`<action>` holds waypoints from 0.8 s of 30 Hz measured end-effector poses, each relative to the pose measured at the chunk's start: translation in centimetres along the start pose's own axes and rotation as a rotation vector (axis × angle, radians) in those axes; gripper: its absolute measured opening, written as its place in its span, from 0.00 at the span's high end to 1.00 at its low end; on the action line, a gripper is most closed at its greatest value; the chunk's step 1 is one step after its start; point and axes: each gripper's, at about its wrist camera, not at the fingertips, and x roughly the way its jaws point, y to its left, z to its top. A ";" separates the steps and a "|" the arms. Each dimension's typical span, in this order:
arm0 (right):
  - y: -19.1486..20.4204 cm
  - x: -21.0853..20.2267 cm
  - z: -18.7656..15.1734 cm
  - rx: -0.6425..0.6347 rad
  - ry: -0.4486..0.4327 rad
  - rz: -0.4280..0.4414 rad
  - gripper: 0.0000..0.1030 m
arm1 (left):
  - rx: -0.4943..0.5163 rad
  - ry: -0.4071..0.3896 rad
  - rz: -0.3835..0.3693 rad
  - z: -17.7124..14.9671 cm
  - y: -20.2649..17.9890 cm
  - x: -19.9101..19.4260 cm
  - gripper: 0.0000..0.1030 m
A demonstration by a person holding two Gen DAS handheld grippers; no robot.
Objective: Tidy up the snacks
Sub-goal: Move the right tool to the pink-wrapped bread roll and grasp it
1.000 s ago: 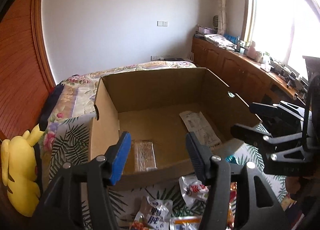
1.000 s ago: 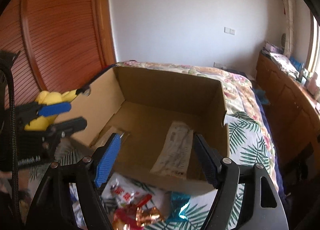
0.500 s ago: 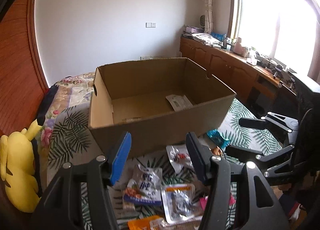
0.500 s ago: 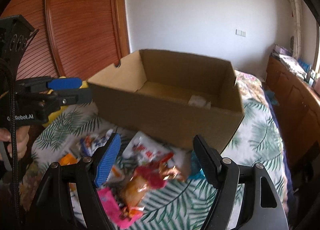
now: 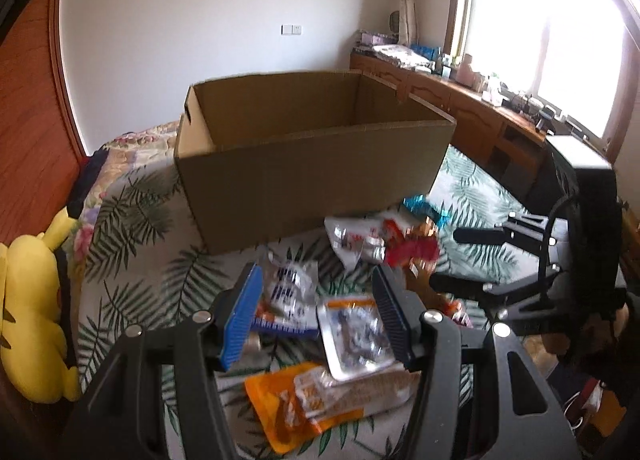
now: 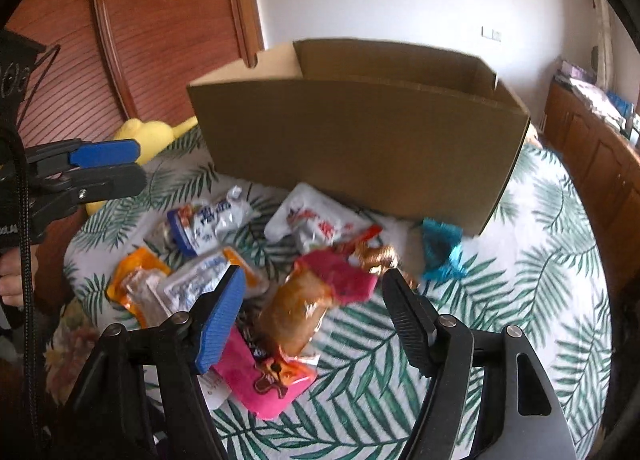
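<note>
My left tongs [image 5: 316, 316] gape empty over snack packets [image 5: 352, 334]; my right tongs [image 6: 316, 316], narrowing, grip nothing, box [image 6: 360, 139] upper centre.

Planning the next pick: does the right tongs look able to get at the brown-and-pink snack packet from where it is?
Probably yes. The right tongs, whose jaws have just been closing a little, stand open and empty with the brown-and-pink packet lying on top of the pile right between the jaws' line; nothing covers it.
</note>
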 end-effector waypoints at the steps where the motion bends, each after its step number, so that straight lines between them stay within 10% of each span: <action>1: 0.0 0.1 -0.1 0.006 0.005 0.004 0.30 | 0.000 0.009 0.000 -0.5 0.0 0.1 0.44; 16: -0.6 3.1 -0.6 0.105 0.072 0.025 0.30 | -0.013 0.062 -0.019 -4.8 -0.1 1.0 0.44; 24: -0.7 3.1 -1.1 0.079 0.078 0.039 0.59 | 0.012 0.080 -0.024 -6.1 -0.8 1.0 0.44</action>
